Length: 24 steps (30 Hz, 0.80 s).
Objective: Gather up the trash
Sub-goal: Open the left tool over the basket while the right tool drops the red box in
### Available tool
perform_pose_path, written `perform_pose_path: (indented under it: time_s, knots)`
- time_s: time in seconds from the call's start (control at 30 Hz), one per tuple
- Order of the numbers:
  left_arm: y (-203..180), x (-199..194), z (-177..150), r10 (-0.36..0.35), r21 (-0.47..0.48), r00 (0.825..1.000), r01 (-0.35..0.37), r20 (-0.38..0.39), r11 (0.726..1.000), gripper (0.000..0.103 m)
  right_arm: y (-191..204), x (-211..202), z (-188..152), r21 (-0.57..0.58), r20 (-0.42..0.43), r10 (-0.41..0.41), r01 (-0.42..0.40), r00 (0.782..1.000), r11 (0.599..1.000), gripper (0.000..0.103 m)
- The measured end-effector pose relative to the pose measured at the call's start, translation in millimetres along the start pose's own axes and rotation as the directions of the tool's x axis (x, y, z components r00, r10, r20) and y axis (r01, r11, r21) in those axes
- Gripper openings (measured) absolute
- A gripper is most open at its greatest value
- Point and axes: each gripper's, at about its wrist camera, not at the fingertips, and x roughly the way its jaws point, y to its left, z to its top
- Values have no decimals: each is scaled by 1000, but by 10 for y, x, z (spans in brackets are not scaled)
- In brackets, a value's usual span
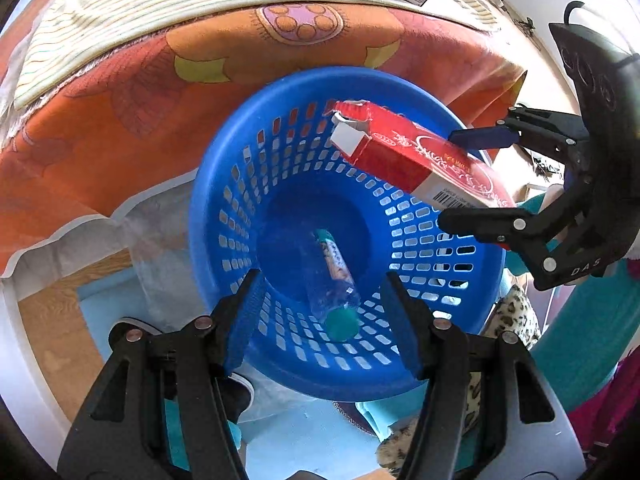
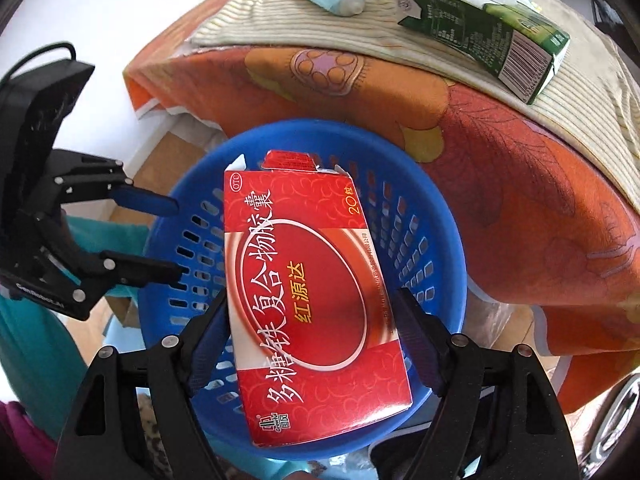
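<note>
- Fingers of our right gripper (image 2: 312,332) pinch a red box (image 2: 312,288) by its two long edges; the blue pads (image 2: 208,344) press the cardboard from both sides.
- Fingers of our left gripper (image 1: 324,320) stand spread, nothing between them, above a blue basket (image 1: 224,208).
- Box: flat glossy carton, red with a white-ringed oval and printed characters, its far end flap torn open. We hold it tilted over the basket mouth, apart from the rim.
- Basket: round moulded plastic, walls pierced by rows of small rectangular slots, solid floor.
- Left view alone shows the basket floor, where a clear bottle (image 1: 334,276) with a teal cap lies on its side; it also shows the box's barcoded side face.
- Right view alone shows the box's printed front, which hides the basket floor.
- Beside the basket hangs an orange cloth (image 2: 520,184) with a flower pattern, topped by a ribbed cream mat (image 2: 400,36).
- On the mat rests a green carton (image 2: 500,36), its top flap open; the right view shows it whole, the left only its barcoded end.
</note>
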Motion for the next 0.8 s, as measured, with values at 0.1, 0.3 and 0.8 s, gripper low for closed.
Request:
perform_pose_path:
  time_s: [0.1,0.3,0.8]
  knots:
    - [0,-14,11,1,-5,1000,-1,6,1000,62,8,-31,-1,1,8,-6,6,1000,1000,79]
    - [20,-30,19,4,-10,1000,-4,10,1000,62,-63,-57,6,41,5,11,-11,1000,999,79]
    - [49,-248,180,3,-41,997,0,75,999,62,-85,-406,81,19,113,-25,23,993,1000,79]
